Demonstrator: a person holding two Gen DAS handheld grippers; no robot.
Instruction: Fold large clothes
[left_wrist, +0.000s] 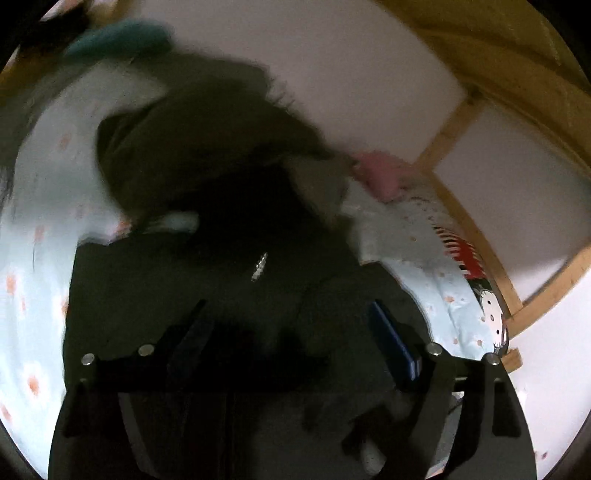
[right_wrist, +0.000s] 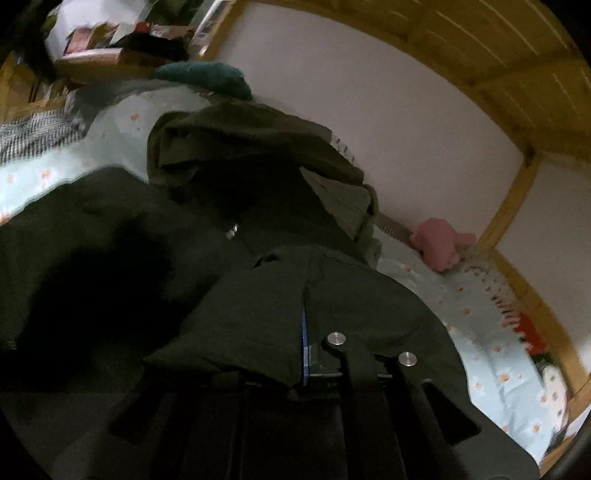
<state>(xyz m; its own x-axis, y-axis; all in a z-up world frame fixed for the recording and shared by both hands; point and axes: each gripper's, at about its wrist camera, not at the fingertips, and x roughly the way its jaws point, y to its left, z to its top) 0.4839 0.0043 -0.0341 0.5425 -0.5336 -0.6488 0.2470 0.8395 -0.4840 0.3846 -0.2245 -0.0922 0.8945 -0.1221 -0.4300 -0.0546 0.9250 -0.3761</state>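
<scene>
Across the centre of both views lies one dark green coat (right_wrist: 110, 229) on the flowered bed (right_wrist: 491, 362), rumpled, hood bunched toward the upper middle. One pink plush toy (right_wrist: 439, 243) sits by the wall. Left gripper (left_wrist: 291, 332) jaws stand released above it; right gripper (right_wrist: 304, 332) jaws clench a coat fold.

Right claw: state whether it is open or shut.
Shut: the right claw is pinched on a fold of the dark green coat.
</scene>
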